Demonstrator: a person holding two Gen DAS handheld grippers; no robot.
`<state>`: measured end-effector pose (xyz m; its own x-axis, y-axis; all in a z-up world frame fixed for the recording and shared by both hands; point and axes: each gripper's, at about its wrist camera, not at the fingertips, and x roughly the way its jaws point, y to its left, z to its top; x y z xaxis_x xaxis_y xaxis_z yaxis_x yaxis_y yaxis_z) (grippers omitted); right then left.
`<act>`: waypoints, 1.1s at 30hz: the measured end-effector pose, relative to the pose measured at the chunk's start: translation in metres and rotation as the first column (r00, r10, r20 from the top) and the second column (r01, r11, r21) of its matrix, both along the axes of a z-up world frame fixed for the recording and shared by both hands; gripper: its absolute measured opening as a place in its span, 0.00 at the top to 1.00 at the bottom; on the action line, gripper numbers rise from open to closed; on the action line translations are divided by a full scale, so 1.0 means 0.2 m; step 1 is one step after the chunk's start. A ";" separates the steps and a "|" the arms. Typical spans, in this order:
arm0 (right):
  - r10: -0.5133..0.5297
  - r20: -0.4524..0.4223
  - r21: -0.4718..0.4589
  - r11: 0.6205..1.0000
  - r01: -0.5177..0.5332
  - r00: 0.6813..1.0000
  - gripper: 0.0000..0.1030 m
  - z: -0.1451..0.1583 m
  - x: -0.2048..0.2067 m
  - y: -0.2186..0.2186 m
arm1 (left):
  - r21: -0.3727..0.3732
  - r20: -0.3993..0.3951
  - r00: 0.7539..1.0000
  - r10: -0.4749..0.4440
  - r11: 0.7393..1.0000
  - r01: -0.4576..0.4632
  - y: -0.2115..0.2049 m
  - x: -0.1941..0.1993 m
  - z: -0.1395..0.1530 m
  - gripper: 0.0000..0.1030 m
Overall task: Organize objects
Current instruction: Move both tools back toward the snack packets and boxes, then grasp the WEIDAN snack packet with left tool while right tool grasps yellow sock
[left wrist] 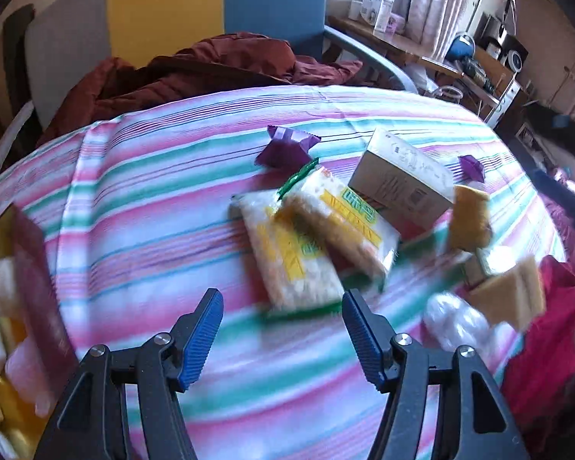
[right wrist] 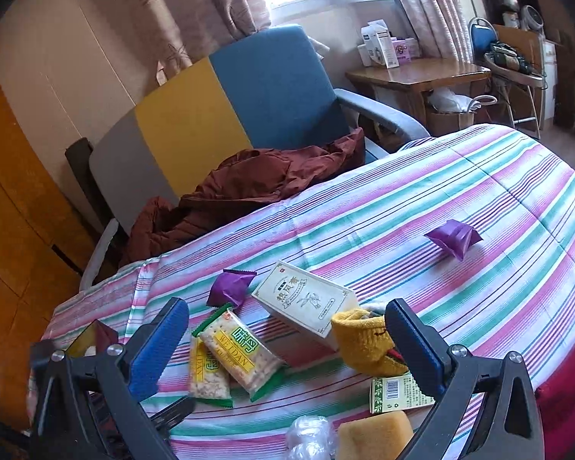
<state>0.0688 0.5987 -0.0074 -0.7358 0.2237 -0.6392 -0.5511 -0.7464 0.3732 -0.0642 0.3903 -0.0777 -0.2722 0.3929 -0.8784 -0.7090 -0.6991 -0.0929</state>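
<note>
Two cracker packets (left wrist: 310, 237) (right wrist: 234, 356) lie overlapped on the striped bed cover (left wrist: 153, 191) (right wrist: 441, 211). Behind them a cream box (left wrist: 398, 180) (right wrist: 306, 303) lies tilted. A purple sachet (left wrist: 287, 145) (right wrist: 230, 287) sits beyond, another purple sachet (left wrist: 471, 166) (right wrist: 454, 237) farther right. A yellow knit item (right wrist: 364, 341) (left wrist: 469, 218), a sponge (right wrist: 375, 437) (left wrist: 510, 295), a small green packet (right wrist: 398, 389) and clear plastic (right wrist: 310, 437) (left wrist: 456, 322) lie near. My left gripper (left wrist: 283, 333) is open and empty, just short of the packets. My right gripper (right wrist: 287, 349) is open and empty above them.
A tray (left wrist: 4, 237) with pastel blocks and a dark red divider sits at the left; its corner shows in the right view (right wrist: 92, 335). A maroon jacket (left wrist: 195, 73) (right wrist: 241, 188) lies on a chair (right wrist: 249, 107) behind the bed. A wooden desk (right wrist: 418, 73) stands by the window.
</note>
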 end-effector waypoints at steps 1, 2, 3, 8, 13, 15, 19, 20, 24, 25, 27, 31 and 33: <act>0.000 -0.003 -0.008 1.000 0.000 1.000 0.00 0.00 0.00 0.01 | -0.011 0.001 1.000 -0.006 1.000 0.006 0.03 -0.02 -0.02 0.37; 0.004 -0.003 -0.020 1.000 -0.004 1.000 0.00 -0.01 0.00 0.01 | -0.017 0.000 1.000 -0.012 1.000 0.012 0.06 -0.02 -0.04 0.37; 0.003 0.000 -0.027 1.000 -0.003 1.000 0.00 -0.01 0.00 0.02 | -0.030 -0.006 1.000 -0.011 0.999 0.011 0.09 -0.03 -0.05 0.37; 0.009 0.010 -0.033 0.999 -0.009 1.000 0.00 -0.02 -0.01 0.02 | -0.066 -0.017 1.000 -0.018 0.998 0.017 0.20 -0.10 -0.12 0.37; 0.020 0.022 -0.018 1.000 -0.020 1.000 0.00 -0.03 -0.03 0.01 | -0.073 -0.058 0.998 -0.028 0.997 0.023 0.22 -0.14 -0.17 0.47; 0.022 0.027 -0.016 1.000 -0.022 0.999 0.00 -0.03 -0.03 0.01 | -0.029 -0.036 0.999 -0.003 1.000 0.002 0.16 -0.14 -0.16 0.52; 0.022 0.033 -0.016 1.000 -0.022 0.999 0.00 -0.04 -0.03 0.01 | -0.002 -0.047 0.999 0.001 1.000 -0.001 -0.02 -0.02 -0.16 0.54; 0.017 0.037 -0.013 1.000 -0.016 0.999 0.00 -0.04 -0.03 0.01 | -0.001 -0.059 0.998 -0.013 1.000 0.013 -0.06 0.03 -0.16 0.54; -0.012 0.035 0.000 1.000 0.012 0.999 0.00 -0.03 0.00 0.04 | 0.000 -0.090 0.995 -0.037 0.999 0.037 -0.18 0.17 -0.16 0.54; -0.030 0.027 0.005 1.000 0.030 0.999 0.00 -0.03 0.02 0.06 | 0.007 -0.091 0.995 -0.035 0.999 0.036 -0.21 0.20 -0.16 0.54; -0.078 0.011 0.004 0.997 0.078 0.997 0.00 -0.01 0.06 0.10 | 0.022 -0.103 0.994 -0.043 0.999 0.045 -0.24 0.24 -0.17 0.54; -0.173 -0.030 -0.040 0.984 0.171 0.985 0.00 0.00 0.17 0.21 | 0.047 -0.129 0.990 -0.058 0.997 0.065 -0.25 0.24 -0.18 0.54; -0.196 -0.025 -0.071 0.978 0.194 0.980 0.00 -0.01 0.19 0.25 | 0.051 -0.149 0.987 -0.063 0.996 0.071 -0.25 0.25 -0.18 0.54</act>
<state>0.1072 0.6492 -0.0101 -0.7023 0.3215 -0.6352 -0.6707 -0.5980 0.4388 -0.0146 0.3399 -0.1144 -0.3682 0.4621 -0.8068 -0.7630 -0.6460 -0.0218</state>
